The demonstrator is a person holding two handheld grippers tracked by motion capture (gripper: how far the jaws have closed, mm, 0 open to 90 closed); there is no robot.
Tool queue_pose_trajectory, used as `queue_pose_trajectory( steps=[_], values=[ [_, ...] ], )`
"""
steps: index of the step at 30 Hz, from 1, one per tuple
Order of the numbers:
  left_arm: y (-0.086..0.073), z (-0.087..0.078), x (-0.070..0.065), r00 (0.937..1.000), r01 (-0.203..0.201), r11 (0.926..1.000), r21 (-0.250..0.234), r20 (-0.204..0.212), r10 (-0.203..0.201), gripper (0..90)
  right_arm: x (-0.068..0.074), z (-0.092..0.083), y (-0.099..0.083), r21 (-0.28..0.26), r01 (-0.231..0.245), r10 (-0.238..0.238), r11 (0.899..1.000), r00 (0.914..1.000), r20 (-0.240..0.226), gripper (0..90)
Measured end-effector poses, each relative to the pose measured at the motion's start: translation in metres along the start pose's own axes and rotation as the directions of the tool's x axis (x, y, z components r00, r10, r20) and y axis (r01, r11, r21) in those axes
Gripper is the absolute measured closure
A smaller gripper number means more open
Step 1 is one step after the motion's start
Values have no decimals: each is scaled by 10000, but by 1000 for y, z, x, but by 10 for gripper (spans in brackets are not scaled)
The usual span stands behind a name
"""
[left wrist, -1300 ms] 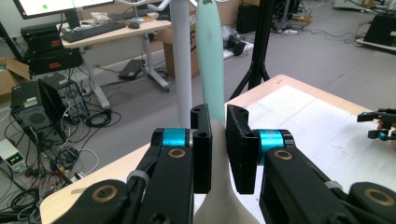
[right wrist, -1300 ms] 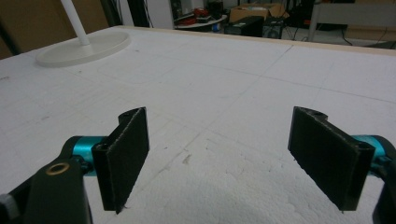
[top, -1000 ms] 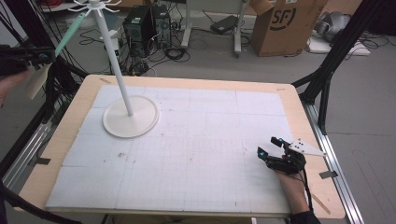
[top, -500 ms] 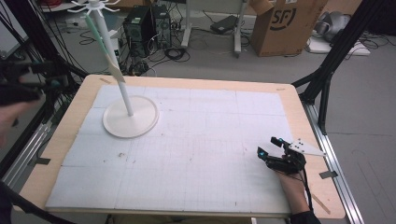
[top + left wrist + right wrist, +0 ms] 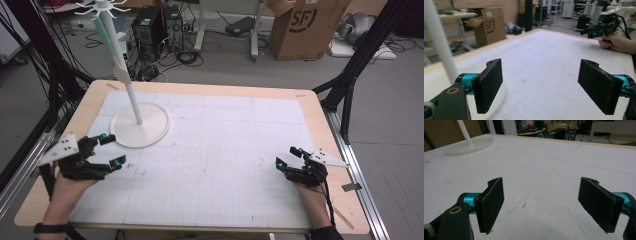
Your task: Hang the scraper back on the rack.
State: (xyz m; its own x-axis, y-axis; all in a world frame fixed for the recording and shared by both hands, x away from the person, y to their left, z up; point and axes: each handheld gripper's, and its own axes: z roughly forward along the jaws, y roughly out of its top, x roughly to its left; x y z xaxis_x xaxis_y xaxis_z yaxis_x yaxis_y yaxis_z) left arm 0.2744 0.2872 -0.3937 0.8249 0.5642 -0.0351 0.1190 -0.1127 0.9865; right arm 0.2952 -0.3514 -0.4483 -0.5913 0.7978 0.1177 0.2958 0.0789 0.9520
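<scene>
You are at a robotics lab or workshop, gridded white tabletop (image 5: 225,150) framed by black rig struts (image 5: 350,75), cable bundles (image 5: 55,75) hanging at your left, computer towers (image 5: 150,25) on the grey floor, a cardboard box (image 5: 305,27) beyond.

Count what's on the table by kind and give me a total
White stands: 1, with a pale green item hanging from it
Hand-held grippers: 2, the left gripper and the right gripper, both with fingers apart and holding nothing
Total: 3
</scene>
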Motion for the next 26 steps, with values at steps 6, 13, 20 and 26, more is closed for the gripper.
queue_pose_trajectory(
  steps=[6,13,20,26],
  values=[
    [-38,12,-3,10000,62,9976,685,-54,-58,195,1,0,0,11,8,-8,10000,10000,55,199],
    [-54,16,-6,9988,281,9974,662,-418,-254,195,1,0,0,10,-16,16,10000,10000,50,199],
    [-55,16,-7,9990,272,9982,539,-381,-252,196,1,0,0,6,18,-18,10000,10000,28,199],
    [-55,16,-5,9979,501,9972,556,-426,-477,190,0,0,0,7,-2,2,10000,10000,17,199]
  ],
)
